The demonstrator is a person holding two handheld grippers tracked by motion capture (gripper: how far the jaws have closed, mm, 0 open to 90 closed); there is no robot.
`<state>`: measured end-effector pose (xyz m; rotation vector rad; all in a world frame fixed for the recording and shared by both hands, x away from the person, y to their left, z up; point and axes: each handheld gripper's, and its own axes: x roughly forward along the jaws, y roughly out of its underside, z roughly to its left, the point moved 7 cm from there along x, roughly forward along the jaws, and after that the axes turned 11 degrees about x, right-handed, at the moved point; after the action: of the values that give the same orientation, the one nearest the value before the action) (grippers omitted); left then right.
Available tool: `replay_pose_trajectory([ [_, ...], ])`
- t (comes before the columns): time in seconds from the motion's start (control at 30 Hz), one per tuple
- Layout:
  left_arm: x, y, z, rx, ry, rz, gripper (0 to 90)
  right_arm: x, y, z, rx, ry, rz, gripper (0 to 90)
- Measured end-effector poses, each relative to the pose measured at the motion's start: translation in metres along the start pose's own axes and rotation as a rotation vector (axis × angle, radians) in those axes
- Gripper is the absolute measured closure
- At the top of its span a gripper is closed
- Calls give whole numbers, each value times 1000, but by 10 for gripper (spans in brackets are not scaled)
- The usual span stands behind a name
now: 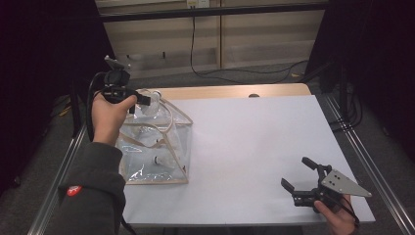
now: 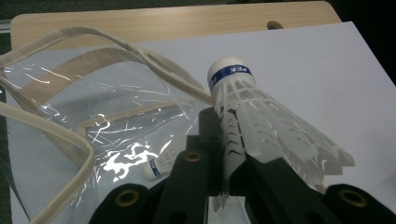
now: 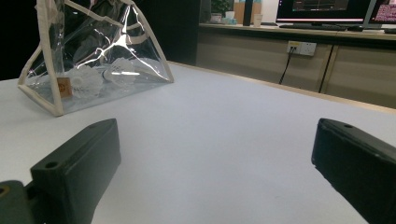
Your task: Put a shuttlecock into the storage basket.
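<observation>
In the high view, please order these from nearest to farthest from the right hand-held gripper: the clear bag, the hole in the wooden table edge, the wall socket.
From the right hand-held gripper:
1. Clear bag, at the table's left side.
2. Hole in the wooden table edge, at the far edge.
3. Wall socket, at the top, beyond the table.
</observation>
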<state>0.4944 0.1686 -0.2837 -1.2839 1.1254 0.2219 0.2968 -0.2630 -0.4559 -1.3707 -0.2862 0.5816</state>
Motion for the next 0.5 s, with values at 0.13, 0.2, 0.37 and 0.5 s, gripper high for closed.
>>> replay_pose_trajectory([
  [0.13, 0, 1, 1, -1, -4, 2, 888, 0, 0, 0, -1, 0, -1, 12],
  [0.2, 0, 1, 2, 5, -5, 9, 888, 0, 0, 0, -2, 0, -1, 12],
  [0.37, 2, 3, 4, 1, -6, 8, 888, 0, 0, 0, -1, 0, 0, 13],
  [0.5, 2, 4, 5, -5, -12, 6, 888, 0, 0, 0, 0, 0, 0, 12],
])
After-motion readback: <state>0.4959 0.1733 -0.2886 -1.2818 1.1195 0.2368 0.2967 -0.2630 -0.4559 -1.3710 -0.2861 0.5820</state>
